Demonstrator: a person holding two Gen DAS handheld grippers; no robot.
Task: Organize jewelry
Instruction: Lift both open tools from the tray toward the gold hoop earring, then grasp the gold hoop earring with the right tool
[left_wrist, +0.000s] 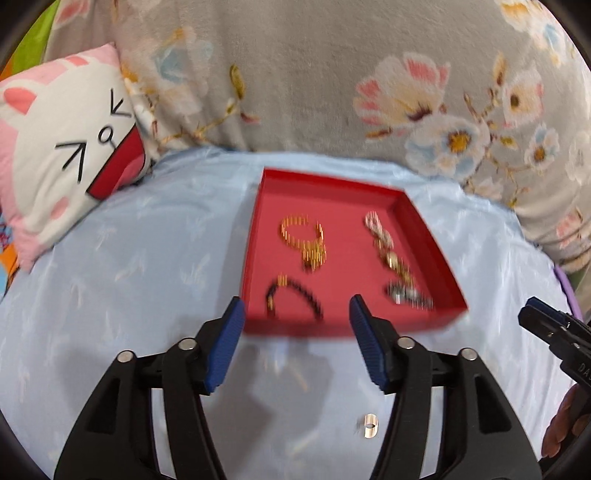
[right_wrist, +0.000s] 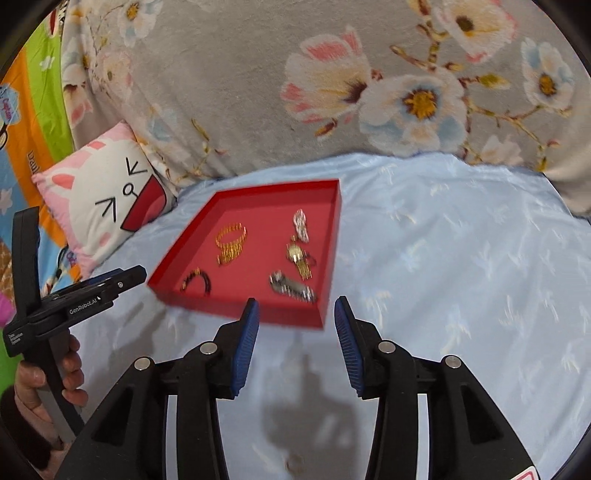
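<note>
Nearest the lens, between the arms of the left tongs (left_wrist: 297, 325), a small pale ring (left_wrist: 369, 431) lies loose on the blue bedsheet (left_wrist: 129, 277), behind the fingertips and closer to the camera than they are. Both tools stand spread with nothing between the pads: the left tongs frame the near edge of the red tray (left_wrist: 258, 229), and the right tongs (right_wrist: 297, 319) hang just short of the tray's near right corner, also empty.

Inside the tray, ahead of the left tongs, lie a dark beaded bracelet (left_wrist: 295, 299), a gold bracelet (left_wrist: 301, 236) further in, a string of pale and gold pieces (left_wrist: 384, 243) toward the right wall, and a silvery piece (left_wrist: 406, 295) at the near right.

My reading is that most of the jewelry is already gathered and the hands are between picks. The loose ring looks like the remaining item; taking it would call for drawing the left tongs back and down, then closing narrowly on a very small, flat target that could slip into the soft sheet.

Motion blur smears every piece, so clasps and links cannot be made out. In the right view the ring's spot shows only a vague smudge. A hand (right_wrist: 48, 376) holding the left tool is partly cut off, and a cartoon pillow (left_wrist: 62, 155) and floral blanket (left_wrist: 295, 74) lie beyond.
</note>
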